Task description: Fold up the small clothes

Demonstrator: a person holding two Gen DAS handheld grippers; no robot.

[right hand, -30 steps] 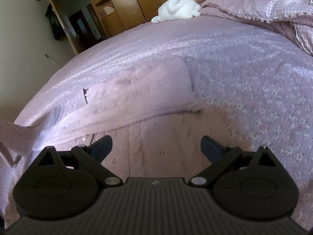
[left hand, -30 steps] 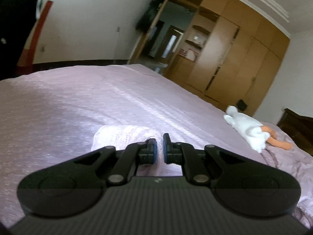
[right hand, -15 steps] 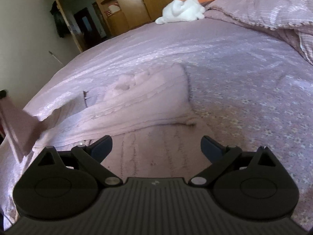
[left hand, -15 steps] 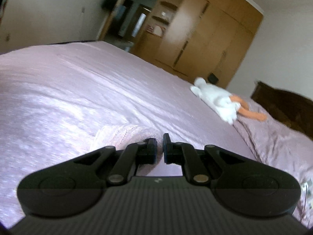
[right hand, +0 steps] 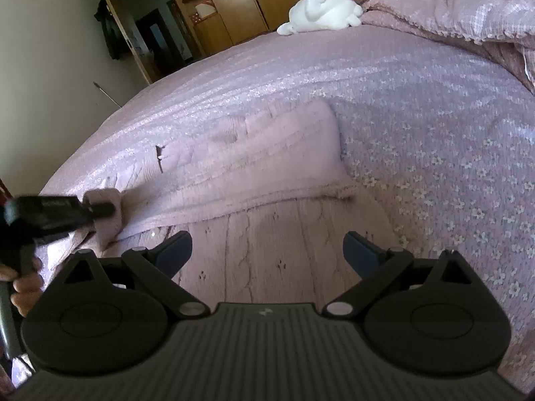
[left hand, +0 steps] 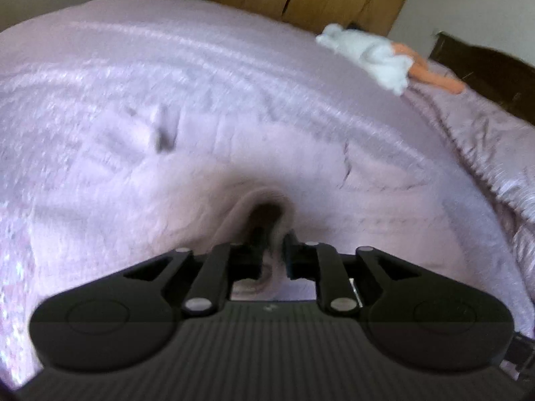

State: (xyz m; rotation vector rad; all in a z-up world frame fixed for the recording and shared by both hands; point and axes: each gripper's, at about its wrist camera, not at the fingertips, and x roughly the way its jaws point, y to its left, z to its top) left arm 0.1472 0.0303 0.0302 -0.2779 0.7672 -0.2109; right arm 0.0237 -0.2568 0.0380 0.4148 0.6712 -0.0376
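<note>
Left gripper (left hand: 272,257) has swung down from bed-level, jaws clamped on a cuff of the pink knit sweater (right hand: 267,173) spread mid-bedspread (right hand: 434,133), white plush toy (right hand: 321,13) at 12 o'clock, right gripper (right hand: 267,250) hovering over the hem at 6, jaws wide apart.

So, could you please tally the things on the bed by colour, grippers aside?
Pink knitted garment: 1
White and orange soft toy: 1
Lilac quilt, bunched at the far side: 1
Total: 3
</note>
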